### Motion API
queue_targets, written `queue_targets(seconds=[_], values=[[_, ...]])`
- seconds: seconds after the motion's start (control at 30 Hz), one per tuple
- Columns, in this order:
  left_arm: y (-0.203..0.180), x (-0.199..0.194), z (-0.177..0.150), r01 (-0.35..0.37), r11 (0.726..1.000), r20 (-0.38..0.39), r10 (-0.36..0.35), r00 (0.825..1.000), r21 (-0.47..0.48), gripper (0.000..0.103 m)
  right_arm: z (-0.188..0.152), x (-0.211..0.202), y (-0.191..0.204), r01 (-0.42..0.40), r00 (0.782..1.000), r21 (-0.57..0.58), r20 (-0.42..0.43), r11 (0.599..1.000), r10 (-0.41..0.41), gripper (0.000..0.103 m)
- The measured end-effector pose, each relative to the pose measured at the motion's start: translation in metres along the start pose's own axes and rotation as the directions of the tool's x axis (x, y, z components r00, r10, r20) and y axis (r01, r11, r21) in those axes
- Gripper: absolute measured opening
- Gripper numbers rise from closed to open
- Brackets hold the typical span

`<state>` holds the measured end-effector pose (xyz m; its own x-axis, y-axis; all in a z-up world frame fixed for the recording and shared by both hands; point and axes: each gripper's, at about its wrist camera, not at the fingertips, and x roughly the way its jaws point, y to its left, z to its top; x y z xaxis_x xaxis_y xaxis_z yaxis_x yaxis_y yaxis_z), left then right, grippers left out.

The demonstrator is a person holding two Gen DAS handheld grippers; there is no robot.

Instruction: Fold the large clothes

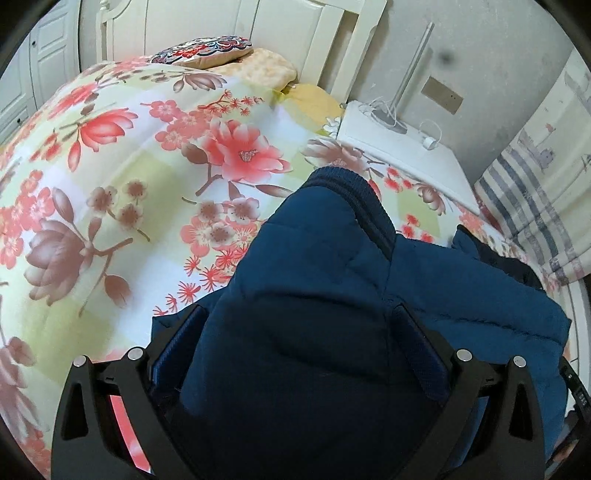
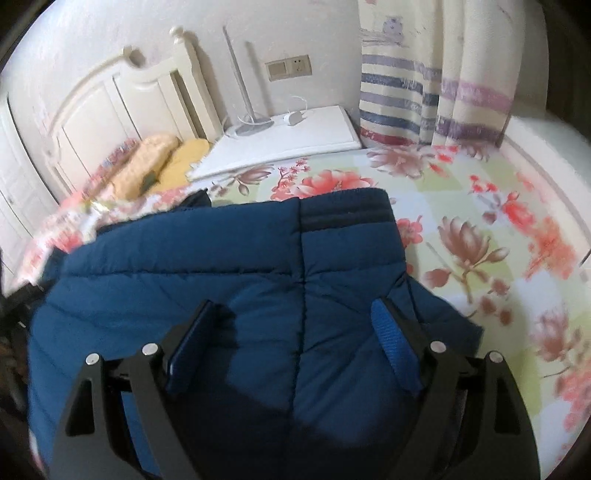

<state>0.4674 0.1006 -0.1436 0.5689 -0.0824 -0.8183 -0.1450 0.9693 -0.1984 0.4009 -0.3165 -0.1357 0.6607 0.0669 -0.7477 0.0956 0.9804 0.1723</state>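
A large dark blue quilted jacket (image 1: 332,295) lies on the floral bedspread (image 1: 129,166), its ribbed cuff or hem pointing away. My left gripper (image 1: 299,314) stands open, its fingers wide apart on either side of a bulge of the jacket that fills the gap between them. In the right wrist view the same jacket (image 2: 221,266) spreads under my right gripper (image 2: 295,310), which is also open, its blue pads (image 2: 391,339) resting on or just above the fabric astride a seam. Whether either pad presses the cloth I cannot tell.
A white nightstand (image 2: 295,147) with a lamp base (image 2: 255,127) and cables stands beside the bed. A white headboard (image 1: 288,33), pillows (image 1: 207,50) and a striped curtain (image 2: 432,92) border the bed. Bedspread extends left in the left wrist view and right in the right wrist view.
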Motion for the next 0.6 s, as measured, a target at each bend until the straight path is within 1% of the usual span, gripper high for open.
queue_targets(seconds=[0.03, 0.07, 0.1, 0.13, 0.17, 0.2, 0.23, 0.27, 0.3, 0.33, 0.37, 0.4, 0.43, 0.47, 0.5, 0.53, 0.6], values=[[-0.004, -0.007, -0.001, -0.033, 0.999, 0.013, 0.033, 0.999, 0.012, 0.099, 0.000, -0.009, 0.011, 0.051, 0.999, -0.042, 0.006, 0.998, -0.050, 0.084], [-0.012, -0.024, -0.004, -0.059, 0.998, 0.058, 0.057, 0.997, 0.032, 0.099, -0.002, -0.018, 0.019, 0.055, 0.998, -0.065, 0.018, 0.996, -0.054, 0.084], [-0.018, -0.037, -0.008, -0.040, 0.998, 0.098, 0.035, 0.995, 0.047, 0.099, -0.007, -0.035, 0.035, 0.016, 0.999, -0.106, 0.046, 0.994, -0.011, 0.084], [-0.030, -0.056, -0.016, -0.012, 0.997, 0.148, 0.000, 0.989, 0.081, 0.099, -0.011, -0.045, 0.045, -0.007, 0.998, -0.137, 0.059, 0.991, 0.015, 0.084], [-0.046, -0.070, -0.026, -0.015, 0.991, 0.183, -0.010, 0.983, 0.136, 0.099, -0.020, -0.059, 0.069, -0.023, 0.996, -0.216, 0.074, 0.976, 0.040, 0.084], [-0.060, -0.078, -0.034, -0.032, 0.981, 0.200, -0.007, 0.980, 0.189, 0.099, -0.029, -0.066, 0.089, -0.021, 0.997, -0.287, 0.068, 0.958, 0.043, 0.084], [-0.074, -0.083, -0.045, -0.045, 0.969, 0.213, -0.008, 0.977, 0.244, 0.099, -0.040, -0.068, 0.111, -0.026, 0.998, -0.357, 0.048, 0.934, 0.046, 0.084], [-0.094, -0.085, -0.061, -0.052, 0.945, 0.221, -0.022, 0.975, 0.324, 0.099, -0.049, -0.068, 0.127, -0.038, 0.998, -0.406, 0.030, 0.913, 0.055, 0.084], [-0.107, -0.084, -0.072, -0.060, 0.924, 0.221, -0.026, 0.975, 0.377, 0.099, -0.060, -0.067, 0.144, -0.049, 0.998, -0.456, 0.019, 0.889, 0.065, 0.084], [-0.121, -0.077, -0.086, -0.091, 0.891, 0.224, -0.013, 0.974, 0.445, 0.099, -0.069, -0.064, 0.157, -0.036, 0.998, -0.491, 0.025, 0.871, 0.055, 0.084], [-0.130, -0.065, -0.098, -0.142, 0.861, 0.228, 0.031, 0.973, 0.489, 0.099, -0.077, -0.060, 0.164, 0.010, 0.999, -0.512, 0.050, 0.859, 0.018, 0.087], [-0.131, -0.056, -0.104, -0.168, 0.854, 0.238, 0.053, 0.970, 0.493, 0.099, -0.081, -0.057, 0.165, 0.037, 0.997, -0.507, 0.073, 0.861, 0.000, 0.089], [-0.126, -0.055, -0.107, -0.151, 0.865, 0.245, 0.033, 0.969, 0.479, 0.099, -0.080, -0.055, 0.160, 0.020, 0.998, -0.478, 0.064, 0.878, 0.012, 0.091], [-0.117, -0.054, -0.103, -0.095, 0.890, 0.218, -0.005, 0.976, 0.445, 0.099, -0.077, -0.052, 0.152, -0.019, 0.998, -0.440, 0.038, 0.898, 0.040, 0.092], [-0.110, -0.055, -0.098, -0.064, 0.904, 0.191, -0.020, 0.981, 0.422, 0.099, -0.074, -0.051, 0.143, -0.047, 0.998, -0.408, 0.018, 0.912, 0.060, 0.092], [-0.102, -0.057, -0.094, -0.052, 0.912, 0.179, -0.023, 0.984, 0.406, 0.099, -0.070, -0.054, 0.135, -0.034, 0.999, -0.397, 0.021, 0.917, 0.046, 0.092], [-0.084, -0.064, -0.085, -0.115, 0.915, 0.218, 0.030, 0.975, 0.387, 0.099, -0.063, -0.061, 0.117, 0.008, 0.999, -0.366, 0.047, 0.931, 0.010, 0.092]])
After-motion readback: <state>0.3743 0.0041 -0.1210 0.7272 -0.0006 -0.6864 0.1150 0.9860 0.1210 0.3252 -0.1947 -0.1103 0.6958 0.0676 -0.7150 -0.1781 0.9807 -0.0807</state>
